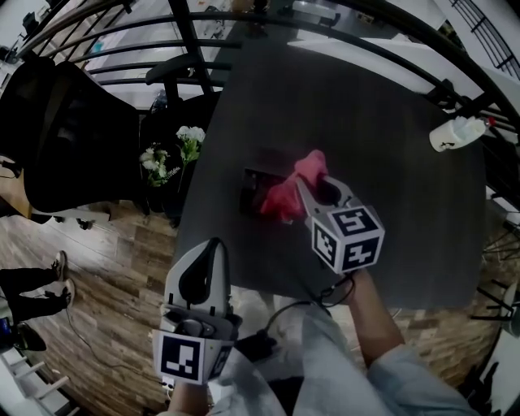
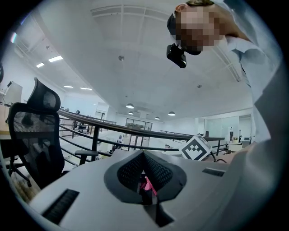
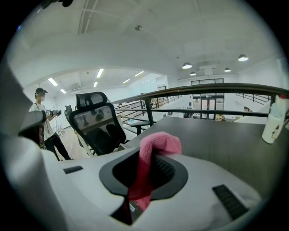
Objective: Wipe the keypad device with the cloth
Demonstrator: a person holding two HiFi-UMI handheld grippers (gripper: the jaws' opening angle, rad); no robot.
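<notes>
Dark counter (image 1: 390, 122) seen steeply from above, bounded on its far side by a curved black railing (image 1: 268, 20). The keypad device (image 1: 250, 191) lies toward the counter's left edge, with a narrow strip of bare surface between it and that edge. To the right and beyond it the counter is open as far as a white bottle (image 1: 455, 132) lying at the far right rim. The right claw (image 1: 315, 183) is clamped on the pink cloth (image 1: 280, 199). The cloth bunches over the claw's tip and drapes down onto the device. In the right gripper view the cloth (image 3: 158, 142) folds over the closed tips of the right claw (image 3: 156, 155), with the bottle (image 3: 274, 119) upright-looking at the picture's edge. The left claw (image 1: 215, 244) hangs off the counter's near left corner, above the wooden floor (image 1: 89, 317). Its jaws are pressed together on nothing, as the left gripper view confirms for the left claw (image 2: 143, 154). Left of the counter stand a black office chair (image 1: 65, 138) and a bunch of white flowers (image 1: 175, 150), leaving little room on that side. The cloth and right claw cover most of the device, so its keys cannot be made out. In the right gripper view the claw's own body hides it entirely.
</notes>
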